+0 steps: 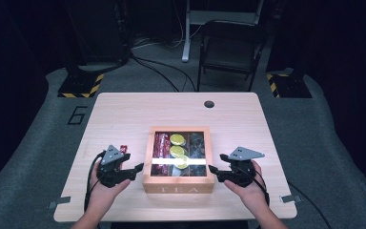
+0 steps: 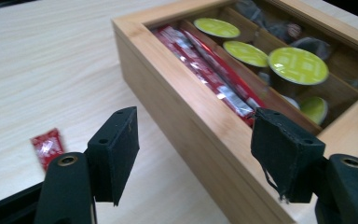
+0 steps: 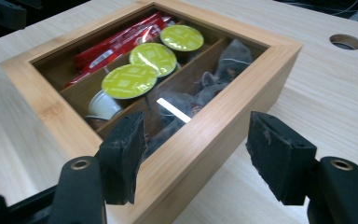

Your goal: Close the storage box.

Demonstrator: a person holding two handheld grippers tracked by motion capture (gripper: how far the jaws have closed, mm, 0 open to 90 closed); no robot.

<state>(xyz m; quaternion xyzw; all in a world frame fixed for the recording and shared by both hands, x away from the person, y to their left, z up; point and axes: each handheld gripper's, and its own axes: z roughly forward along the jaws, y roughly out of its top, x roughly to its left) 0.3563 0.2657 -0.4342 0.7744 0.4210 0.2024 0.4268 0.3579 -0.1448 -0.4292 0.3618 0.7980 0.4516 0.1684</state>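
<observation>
Jaws: my left gripper [image 2: 193, 156] and right gripper [image 3: 196, 158] gape empty, flanking the tea box [image 1: 178, 183].
Box: bamboo, glass-lidded, mid-table.
Left gripper view: red sachet [image 2: 48, 147] left of box.
Inside: green-foiled pods [image 3: 129, 80].

A dark room; grey floor [image 1: 38, 143]; a black folding chair [image 1: 228, 47] stands beyond the worktop's [image 1: 124, 109] far edge.

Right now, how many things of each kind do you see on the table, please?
Wooden tea box: 1
Loose red packet, left of the box: 1
Grippers: 2, left and right
Total: 4
</observation>
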